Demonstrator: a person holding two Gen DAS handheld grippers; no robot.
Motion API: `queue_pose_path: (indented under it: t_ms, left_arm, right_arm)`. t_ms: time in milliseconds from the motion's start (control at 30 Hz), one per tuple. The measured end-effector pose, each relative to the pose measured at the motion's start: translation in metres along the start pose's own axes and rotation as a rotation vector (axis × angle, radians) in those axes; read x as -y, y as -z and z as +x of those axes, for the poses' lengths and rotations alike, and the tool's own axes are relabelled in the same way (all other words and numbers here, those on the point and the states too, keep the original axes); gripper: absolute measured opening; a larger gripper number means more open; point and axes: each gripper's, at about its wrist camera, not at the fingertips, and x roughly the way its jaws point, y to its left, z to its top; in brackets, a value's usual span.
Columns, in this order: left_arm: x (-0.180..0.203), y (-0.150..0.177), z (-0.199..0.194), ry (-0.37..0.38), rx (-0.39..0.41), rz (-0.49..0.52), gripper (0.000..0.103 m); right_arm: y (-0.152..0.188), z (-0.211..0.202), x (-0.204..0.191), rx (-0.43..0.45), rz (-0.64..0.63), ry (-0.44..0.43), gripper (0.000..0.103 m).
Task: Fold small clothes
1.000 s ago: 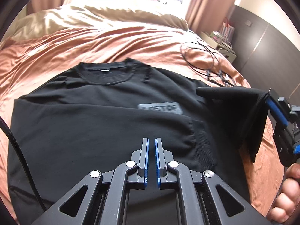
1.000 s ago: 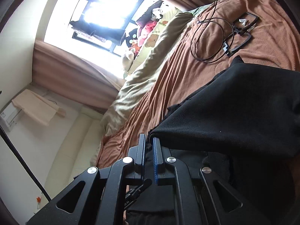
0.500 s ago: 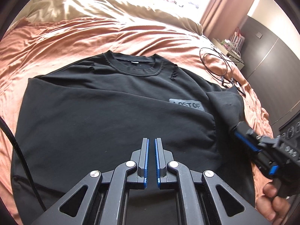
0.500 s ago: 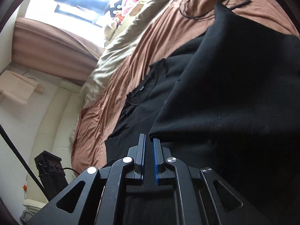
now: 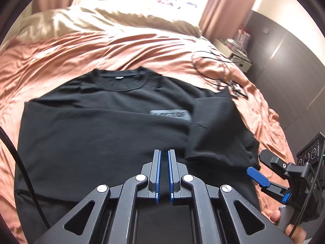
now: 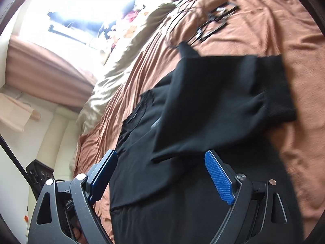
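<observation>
A black shirt (image 5: 105,134) lies flat on a bed (image 5: 61,57) with an orange-brown cover. Its round neck hole points to the far side, toward the pale pillows (image 5: 113,20) and the bright window (image 6: 95,10). A small grey patch with letters (image 5: 170,115) sits on the chest, but it is too blurry to read. The shirt's right sleeve (image 5: 219,130) is folded in over the body and lies loose on top. The left gripper (image 5: 164,174) is above the near part of the shirt, and its jaws are together with nothing between them. The right gripper (image 6: 162,174) is at the right edge of the shirt, near the sleeve. Its jaws are opening wide and the blue pads (image 6: 219,181) do not press on the cloth. A hand (image 5: 292,229) holds that gripper at the near right. A black cable (image 5: 211,67) lies in loops on the bed, to the far right of the shirt.
</observation>
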Motion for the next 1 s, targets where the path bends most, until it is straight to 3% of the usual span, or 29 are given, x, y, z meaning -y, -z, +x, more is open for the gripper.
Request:
queue_pose_path:
  t_ms: [267,667,1000]
  left_arm:
    - [0.061,0.001,0.022,0.035,-0.038,0.083,0.006]
    - [0.157,0.017,0.074,0.093,-0.129,0.192,0.006]
    - [0.228,0.024,0.109,0.140,-0.185,0.265,0.008]
  right_arm:
    - [0.005,-0.033,0.036,0.059,0.066,0.096,0.087]
    - [0.019,-0.119,0.081,0.133,0.175,0.096,0.086]
    - [0.018,-0.153,0.108,0.161,0.233,0.093,0.084]
